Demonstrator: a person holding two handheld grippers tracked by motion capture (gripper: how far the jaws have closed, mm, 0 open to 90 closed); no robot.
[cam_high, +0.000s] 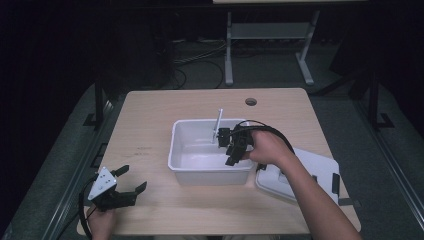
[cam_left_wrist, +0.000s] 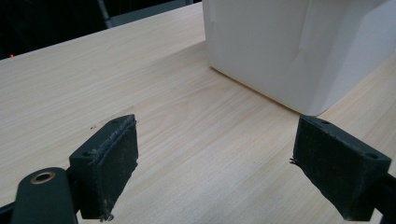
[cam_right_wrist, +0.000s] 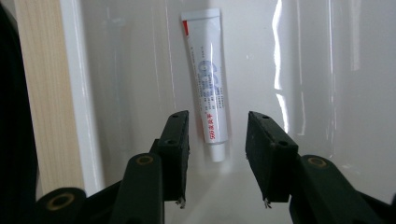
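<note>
A white tube (cam_high: 219, 125) with blue print and a red mark leans against the far wall inside the white bin (cam_high: 210, 175) at mid-table. In the right gripper view the tube (cam_right_wrist: 208, 79) stands cap-end down on the bin's glossy inside (cam_right_wrist: 317, 70). My right gripper (cam_right_wrist: 217, 154) is open, its jaws either side of the tube's lower end and short of it. From above, my right gripper (cam_high: 226, 146) hangs over the bin's right half. My left gripper (cam_high: 132, 178) is open and empty near the table's front left corner, above bare wood (cam_left_wrist: 215, 154).
The bin's lid (cam_high: 300, 172) lies flat on the table to the right of the bin, under my right forearm. A cable hole (cam_high: 251, 101) is at the table's back edge. In the left gripper view the bin's outer corner (cam_left_wrist: 280, 46) stands ahead to the right.
</note>
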